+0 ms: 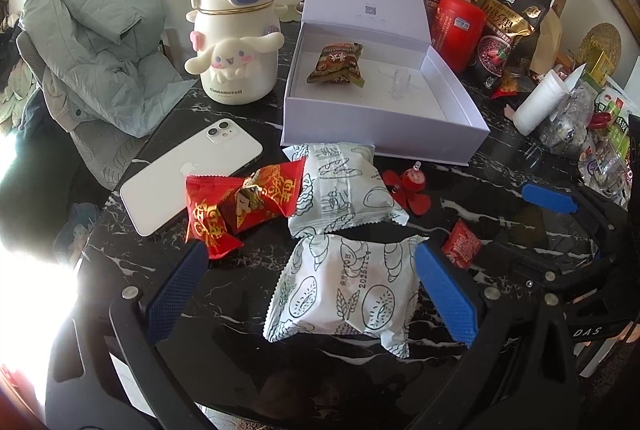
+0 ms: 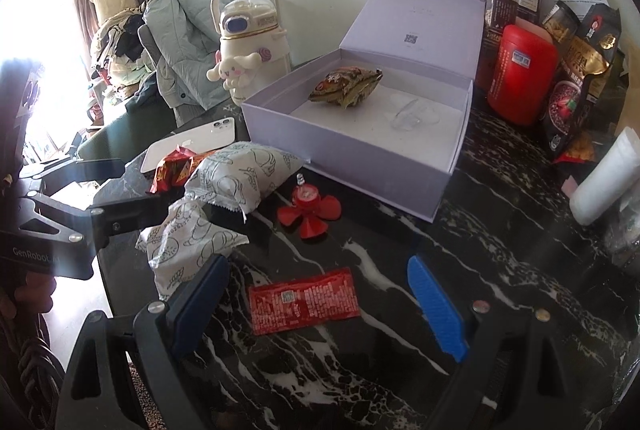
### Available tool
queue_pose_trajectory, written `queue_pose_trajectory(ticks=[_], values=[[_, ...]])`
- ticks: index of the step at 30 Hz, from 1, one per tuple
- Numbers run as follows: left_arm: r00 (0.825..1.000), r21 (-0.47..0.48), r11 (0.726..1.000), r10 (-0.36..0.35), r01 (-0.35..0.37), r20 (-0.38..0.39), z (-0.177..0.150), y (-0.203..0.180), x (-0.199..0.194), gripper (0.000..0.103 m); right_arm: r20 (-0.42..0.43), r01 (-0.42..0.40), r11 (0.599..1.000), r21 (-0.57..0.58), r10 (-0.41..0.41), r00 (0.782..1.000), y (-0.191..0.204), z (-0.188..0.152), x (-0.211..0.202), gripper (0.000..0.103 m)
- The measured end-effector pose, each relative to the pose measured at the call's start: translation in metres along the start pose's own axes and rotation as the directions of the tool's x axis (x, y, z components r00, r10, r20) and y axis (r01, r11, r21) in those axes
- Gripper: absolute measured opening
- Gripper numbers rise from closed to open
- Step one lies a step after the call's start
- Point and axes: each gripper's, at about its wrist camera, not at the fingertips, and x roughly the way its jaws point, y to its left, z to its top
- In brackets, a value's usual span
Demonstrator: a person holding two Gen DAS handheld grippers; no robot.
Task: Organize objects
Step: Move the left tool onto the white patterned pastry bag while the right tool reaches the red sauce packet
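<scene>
An open lilac box [image 1: 384, 134] [image 2: 352, 158] on the black marble table holds a brown snack pack [image 1: 338, 64] [image 2: 348, 84] and a clear plastic piece [image 1: 398, 82]. My left gripper [image 1: 312, 290] is open, its jaws on either side of a white printed snack pack [image 1: 344, 294] [image 2: 188, 242]. A second white pack [image 1: 340, 186] [image 2: 240, 174] lies beyond it. Red candy wrappers [image 1: 240, 206] lie to the left. My right gripper [image 2: 316, 302] is open around a flat red sachet [image 2: 302, 300] [image 1: 462, 244]. A red flower toy [image 1: 412, 186] [image 2: 310, 208] lies before the box.
A white phone [image 1: 188, 174] lies at the left, a Cinnamoroll bottle [image 1: 236, 30] behind it, a grey-green jacket [image 1: 96, 50] on a chair. Jars, a red canister [image 2: 520, 82], food bags and a white roll [image 2: 604, 178] crowd the right side.
</scene>
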Motion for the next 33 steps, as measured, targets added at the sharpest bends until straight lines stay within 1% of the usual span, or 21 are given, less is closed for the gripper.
queue_pose_trajectory(ticks=[6, 10, 14, 20, 25, 33], values=[[1.0, 0.011, 1.0, -0.021, 0.021, 0.001, -0.008, -0.005, 0.003, 0.103, -0.035, -0.034, 0.999, -0.028, 0.033, 0.999, 0.002, -0.013, 0.007, 0.092], [1.0, 0.025, 0.999, -0.025, 0.025, -0.016, -0.013, -0.01, 0.008, 0.103, -0.055, -0.061, 0.997, -0.048, 0.058, 0.997, 0.003, -0.019, 0.012, 0.092], [0.997, 0.032, 0.998, -0.054, 0.055, -0.047, -0.017, -0.013, 0.017, 0.103, -0.079, -0.086, 0.994, -0.064, 0.081, 0.994, 0.002, -0.023, 0.016, 0.092], [0.994, 0.049, 0.995, -0.077, 0.081, -0.083, -0.019, -0.017, 0.028, 0.103, -0.104, -0.101, 0.992, -0.075, 0.093, 0.99, 0.001, -0.026, 0.024, 0.092], [0.991, 0.071, 0.994, -0.076, 0.084, -0.107, -0.019, -0.02, 0.036, 0.103, -0.124, -0.107, 0.991, -0.084, 0.096, 0.988, 0.0, -0.026, 0.032, 0.092], [0.982, 0.039, 0.994, -0.099, 0.107, -0.159, -0.023, -0.011, 0.051, 0.103, -0.141, -0.099, 0.991, -0.092, 0.085, 0.986, 0.001, -0.024, 0.041, 0.092]])
